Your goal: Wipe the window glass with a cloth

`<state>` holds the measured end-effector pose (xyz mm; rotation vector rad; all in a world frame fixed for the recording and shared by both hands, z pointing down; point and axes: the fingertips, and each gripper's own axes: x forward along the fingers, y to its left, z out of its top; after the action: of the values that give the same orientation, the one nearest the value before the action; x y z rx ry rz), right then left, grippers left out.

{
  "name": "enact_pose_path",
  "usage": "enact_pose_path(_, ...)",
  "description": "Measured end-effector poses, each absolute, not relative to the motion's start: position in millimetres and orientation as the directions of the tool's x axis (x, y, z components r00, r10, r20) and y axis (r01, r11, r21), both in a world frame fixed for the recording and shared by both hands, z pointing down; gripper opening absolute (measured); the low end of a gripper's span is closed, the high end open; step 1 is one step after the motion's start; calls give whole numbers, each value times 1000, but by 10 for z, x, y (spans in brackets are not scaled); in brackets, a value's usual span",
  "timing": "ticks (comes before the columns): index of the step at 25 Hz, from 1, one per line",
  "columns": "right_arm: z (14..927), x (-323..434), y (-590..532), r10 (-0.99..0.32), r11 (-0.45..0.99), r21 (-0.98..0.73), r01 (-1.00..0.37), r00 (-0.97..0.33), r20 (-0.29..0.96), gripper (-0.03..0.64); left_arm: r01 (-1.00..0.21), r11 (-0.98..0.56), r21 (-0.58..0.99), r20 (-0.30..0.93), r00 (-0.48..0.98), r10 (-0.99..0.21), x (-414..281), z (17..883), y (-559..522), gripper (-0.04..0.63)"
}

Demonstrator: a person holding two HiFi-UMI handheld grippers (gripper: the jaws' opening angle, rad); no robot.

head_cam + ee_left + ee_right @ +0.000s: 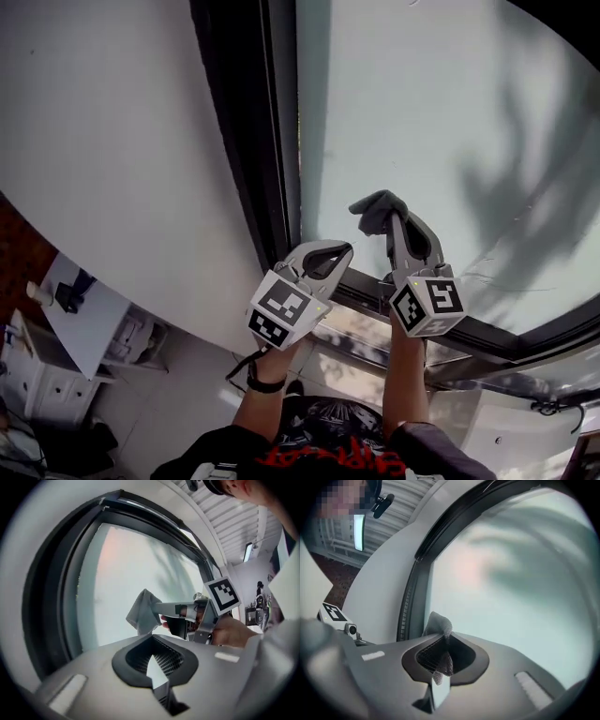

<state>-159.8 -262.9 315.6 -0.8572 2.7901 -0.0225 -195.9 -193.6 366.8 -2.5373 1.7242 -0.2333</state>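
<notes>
Your right gripper (392, 225) has its jaws clamped on the grey cloth (375, 208), which is bunched at the tips, likely so a pad of fabric can meet the window glass (422, 112) near its lower left corner. Your left gripper (330, 255) hangs just beside it, jaws together and empty.

A grey cloth (377, 208), bunched, sits pinched in the right gripper (393, 223), close before the pale, dark-framed glass (422, 103).
</notes>
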Motion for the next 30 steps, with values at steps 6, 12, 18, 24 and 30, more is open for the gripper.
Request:
enact_pose_path(6, 3345, -2768, -2348, -496, 869, -81, -489, -856, -146, 21, -954, -269, -132, 92, 259, -962, -2962, 3665, -1538, -12)
enact_pose_path(12, 3517, -3141, -2424, -512, 858, -123, -499, -851, -119, 21, -959, -261, -107, 82, 253, -964, -3151, 3634, -1504, -12)
enact_pose_path(18, 3616, -2807, -2575, -567, 823, -103, -559, -818, -94, 21, -941, -323, -102, 83, 315, -945, -2838, 3620, -1637, -12)
enact_pose_path(24, 3485, -1830, -2775, -633, 774, -101, -625, -762, -137, 21, -919, -378, -115, 84, 370, -925, -2196, 3598, -1891, -12)
enact_pose_path(30, 3486, -524, -3012, -712, 702, -133, -700, -682, -168, 21, -881, -467, -79, 109, 458, -882, -1192, 3714, -2209, -12)
